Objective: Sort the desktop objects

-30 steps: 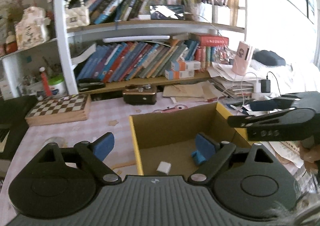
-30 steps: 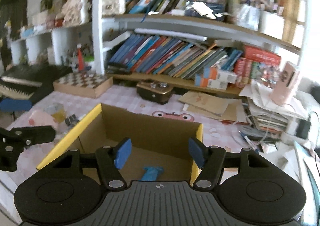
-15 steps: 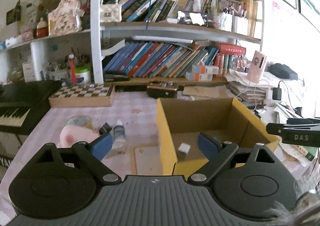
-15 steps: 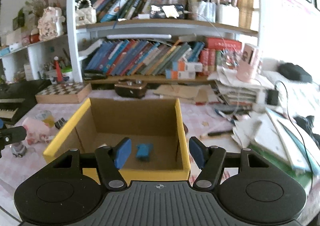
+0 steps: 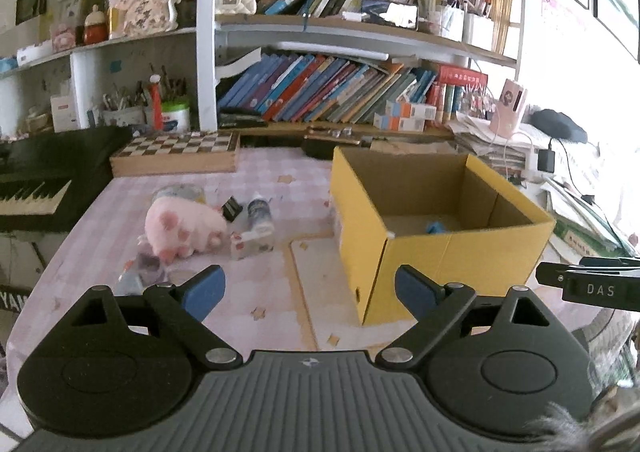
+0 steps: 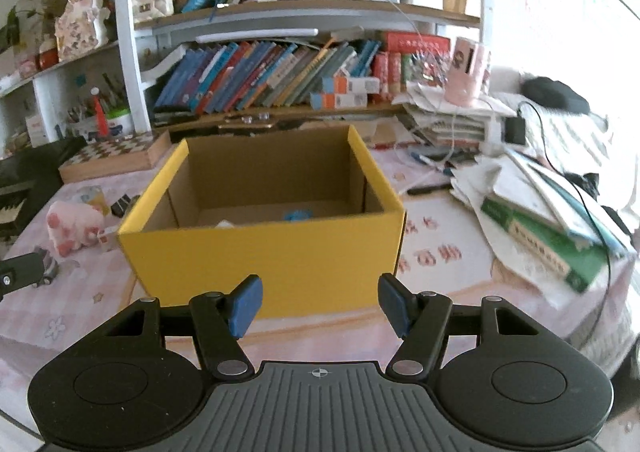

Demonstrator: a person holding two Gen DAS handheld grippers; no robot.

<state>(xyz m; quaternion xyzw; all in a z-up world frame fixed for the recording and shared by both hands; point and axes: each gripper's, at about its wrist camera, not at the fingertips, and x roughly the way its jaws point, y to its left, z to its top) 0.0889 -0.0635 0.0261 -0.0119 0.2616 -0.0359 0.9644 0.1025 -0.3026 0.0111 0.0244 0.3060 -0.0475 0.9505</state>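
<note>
My left gripper [image 5: 310, 288] stands wide and empty, my right gripper [image 6: 320, 306] about half open with nothing between its pads — neither touches anything. I count one yellow box [image 6: 264, 252] with one blue piece [image 6: 297, 215] and one white piece [image 6: 225, 224] inside; at its nine o'clock lie one pink plush [image 5: 182, 226], one bottle [image 5: 260, 214] and one black clip [image 5: 232, 208]. Since a second ago both grippers have drawn back — the box, then under the pads, is now ahead.

Box [image 5: 448, 248] on the desk [image 5: 280, 292] — plush pig [image 5: 182, 226] left of it, chessboard [image 5: 176, 152] behind.
</note>
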